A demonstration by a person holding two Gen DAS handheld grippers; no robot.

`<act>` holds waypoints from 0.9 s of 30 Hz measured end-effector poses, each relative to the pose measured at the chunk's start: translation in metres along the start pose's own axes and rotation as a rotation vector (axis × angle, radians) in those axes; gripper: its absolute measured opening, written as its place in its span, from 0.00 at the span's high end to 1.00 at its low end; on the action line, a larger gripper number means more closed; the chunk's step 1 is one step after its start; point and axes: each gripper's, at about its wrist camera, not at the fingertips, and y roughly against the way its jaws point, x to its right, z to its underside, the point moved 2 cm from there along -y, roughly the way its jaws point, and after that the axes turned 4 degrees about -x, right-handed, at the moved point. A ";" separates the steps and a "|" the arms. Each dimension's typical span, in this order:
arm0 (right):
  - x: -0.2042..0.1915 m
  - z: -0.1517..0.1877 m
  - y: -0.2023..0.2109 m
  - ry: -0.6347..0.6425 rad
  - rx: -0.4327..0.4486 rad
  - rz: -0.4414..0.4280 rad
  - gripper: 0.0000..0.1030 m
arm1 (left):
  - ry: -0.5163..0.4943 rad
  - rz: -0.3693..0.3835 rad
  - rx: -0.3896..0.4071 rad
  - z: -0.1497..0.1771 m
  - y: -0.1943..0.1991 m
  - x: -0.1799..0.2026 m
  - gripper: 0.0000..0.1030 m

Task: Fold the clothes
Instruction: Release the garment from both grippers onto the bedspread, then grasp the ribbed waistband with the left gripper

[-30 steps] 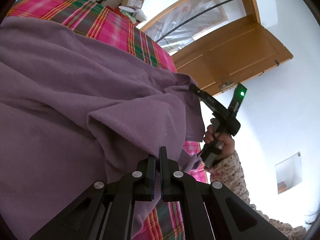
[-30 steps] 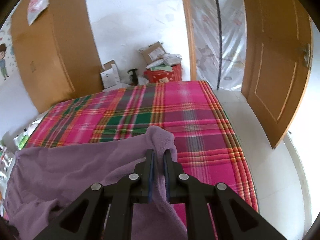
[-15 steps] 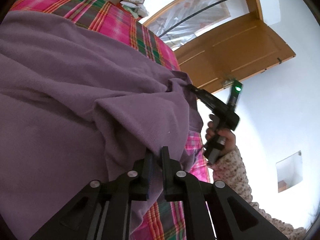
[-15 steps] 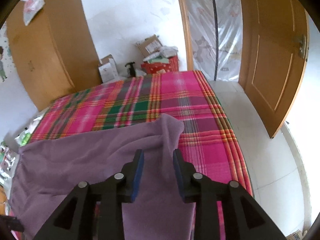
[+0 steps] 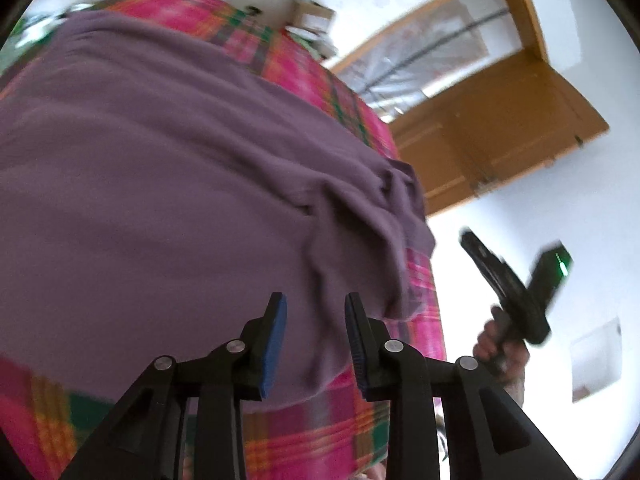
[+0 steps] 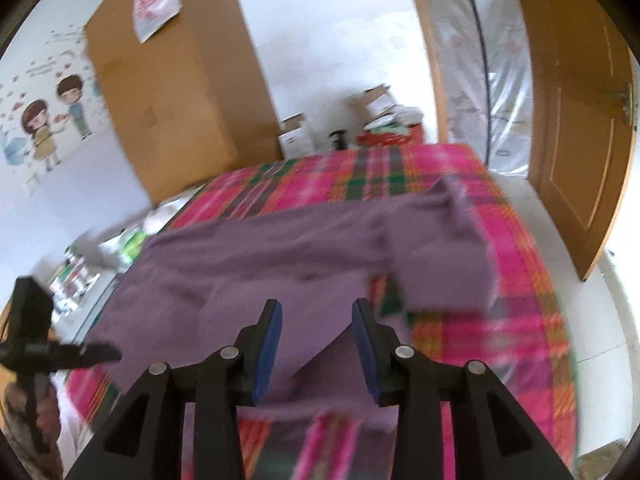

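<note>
A bed [image 6: 516, 320] under a pink, green and orange plaid cover fills most of both wrist views. Its right edge runs along bare white floor [image 6: 592, 320], which gives open room up to one open wooden door [image 6: 576, 120]. Its far end lies near a wooden wardrobe [image 6: 168, 92] and a cluster of cardboard boxes [image 6: 376, 98].

One purple garment [image 6: 280, 248] lies spread on the bed, its long axis running across the bed from the left side toward the right edge. One rumpled corner [image 6: 456, 196] points toward the door; a folded flap sits just beside the right edge of the bed, leaving a strip of plaid bare there. The near hem stops short of the bed's near edge.

There are two grippers. The left gripper [image 5: 316, 312] hangs above the garment's near hem with its jaws about halfway apart, having just been opening, and no cloth between the blue pads. The right gripper [image 6: 316, 320] stands likewise over the cloth, jaws moderately wide after just opening, nothing between them. Both views are motion-blurred.
</note>
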 end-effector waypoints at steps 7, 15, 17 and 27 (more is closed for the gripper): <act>-0.063 0.065 -0.013 0.059 -0.078 -0.047 0.64 | 0.122 -0.111 0.072 0.023 0.045 -0.058 0.70; -0.092 0.075 -0.043 0.056 -0.067 0.042 0.56 | 0.313 -0.190 0.175 0.037 0.081 -0.120 0.70; -0.096 0.075 -0.046 0.038 -0.055 0.067 0.56 | 0.359 -0.189 0.204 0.037 0.088 -0.132 0.70; -0.108 0.091 -0.055 -0.089 -0.098 0.129 0.55 | 0.430 -0.145 0.261 0.014 0.088 -0.158 0.69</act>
